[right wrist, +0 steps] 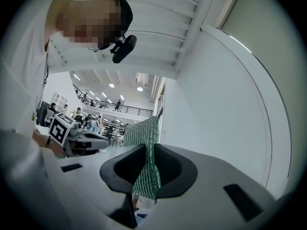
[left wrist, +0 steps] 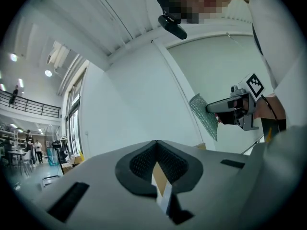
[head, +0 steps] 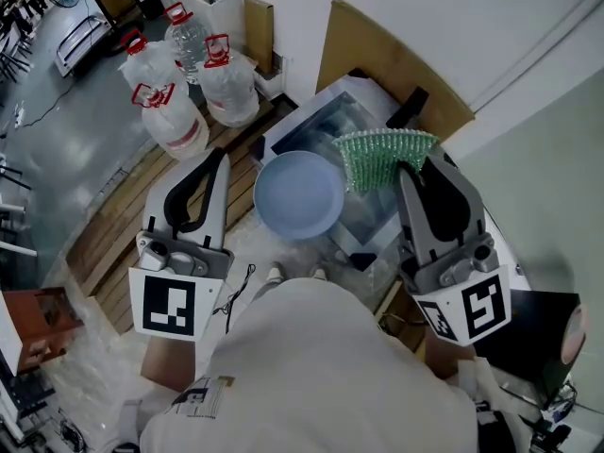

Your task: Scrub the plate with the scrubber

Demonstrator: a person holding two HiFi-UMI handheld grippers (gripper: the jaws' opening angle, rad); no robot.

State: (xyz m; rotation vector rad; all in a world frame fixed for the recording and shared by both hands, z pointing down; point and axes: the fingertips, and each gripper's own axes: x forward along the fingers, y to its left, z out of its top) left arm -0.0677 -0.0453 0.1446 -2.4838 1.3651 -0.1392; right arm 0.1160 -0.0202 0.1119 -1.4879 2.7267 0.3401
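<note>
The room is a big white-walled hall; the gripper views show a railed gallery and ceiling lamps far off. Underfoot lie wooden pallets [head: 109, 239] and crinkled plastic film. Three water jugs [head: 179, 78] with red handles stand at the far left. A cardboard sheet [head: 377, 55] leans on the wall behind a small steel sink [head: 311, 111].

The blue plate [head: 299, 194] lies face up over the sink's near-left corner, in neither claw; what bears it I cannot make out. The right gripper [head: 408, 170] is clamped on the green mesh scrubber [head: 385, 154], which fans out past its tips just right of the plate's far rim. How high it hangs above the plate is unclear. The left gripper [head: 224, 156] points away at the plate's left, clear of the rim, its jaws pressed together on nothing.

As I judge it, scrubbing is not under way: the tool is gripped but off the plate. The next move calls for bringing the scrubber left and down onto the plate's face. The left claw would likely have to open and take the near-left rim, since a loose plate perched at a corner may slide or tip.
</note>
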